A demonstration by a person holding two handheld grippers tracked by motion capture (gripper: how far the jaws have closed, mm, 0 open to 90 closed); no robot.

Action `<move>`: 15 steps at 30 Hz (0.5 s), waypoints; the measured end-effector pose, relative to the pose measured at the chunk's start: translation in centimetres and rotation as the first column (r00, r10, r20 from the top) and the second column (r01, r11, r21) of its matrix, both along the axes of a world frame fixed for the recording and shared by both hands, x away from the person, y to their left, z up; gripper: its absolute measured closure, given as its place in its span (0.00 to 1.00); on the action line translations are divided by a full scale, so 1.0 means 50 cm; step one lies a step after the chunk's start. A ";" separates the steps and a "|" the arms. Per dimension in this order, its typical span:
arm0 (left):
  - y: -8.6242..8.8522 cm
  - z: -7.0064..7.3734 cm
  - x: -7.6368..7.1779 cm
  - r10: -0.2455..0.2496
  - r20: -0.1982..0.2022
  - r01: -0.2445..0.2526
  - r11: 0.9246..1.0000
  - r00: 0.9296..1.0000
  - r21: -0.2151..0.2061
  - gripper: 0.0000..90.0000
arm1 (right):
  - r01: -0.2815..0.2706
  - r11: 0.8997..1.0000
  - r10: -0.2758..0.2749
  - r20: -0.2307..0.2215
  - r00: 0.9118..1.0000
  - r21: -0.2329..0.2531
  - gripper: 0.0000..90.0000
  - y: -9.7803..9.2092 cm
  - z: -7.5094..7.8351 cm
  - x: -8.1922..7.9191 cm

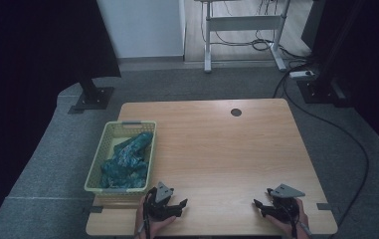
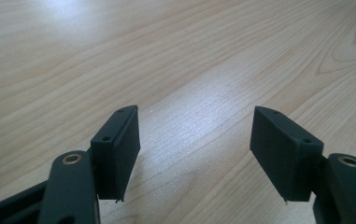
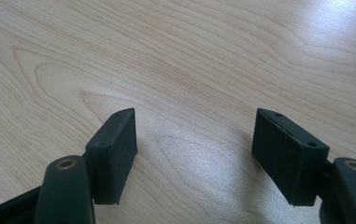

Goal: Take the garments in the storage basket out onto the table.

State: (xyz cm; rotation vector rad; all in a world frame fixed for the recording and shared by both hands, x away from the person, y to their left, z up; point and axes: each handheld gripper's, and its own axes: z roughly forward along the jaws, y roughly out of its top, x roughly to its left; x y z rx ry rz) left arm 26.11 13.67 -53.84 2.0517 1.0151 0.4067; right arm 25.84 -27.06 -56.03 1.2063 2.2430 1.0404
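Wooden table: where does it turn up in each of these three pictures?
High view: the table fills the middle, with a green basket at its left edge.
Left gripper view: its pale grain spreads behind the open left tool.
Right gripper view: the same grain spreads behind the open right tool.
Shared landmark: both tools, at the table's near edge in the high view.

No text, label or number can be read anywhere

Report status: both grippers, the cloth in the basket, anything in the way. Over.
Left gripper open, empty, near table edge. Right gripper open, empty. Blue-green cloth bunched in green basket, untouched. Table between them bare.
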 end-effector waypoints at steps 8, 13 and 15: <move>0.004 0.016 -0.004 -0.005 0.016 0.005 1.000 1.000 -0.007 0.37 | 0.000 1.000 0.000 0.000 1.000 0.000 0.34 0.000 0.000 0.000; 0.004 0.027 -0.008 -0.012 0.023 0.013 0.999 1.000 -0.031 0.37 | 0.000 1.000 0.000 0.000 1.000 0.000 0.34 0.000 0.000 0.000; 0.003 0.029 -0.009 -0.016 0.026 0.017 0.999 1.000 -0.032 0.37 | 0.000 1.000 0.000 0.000 1.000 0.000 0.34 0.000 0.000 0.000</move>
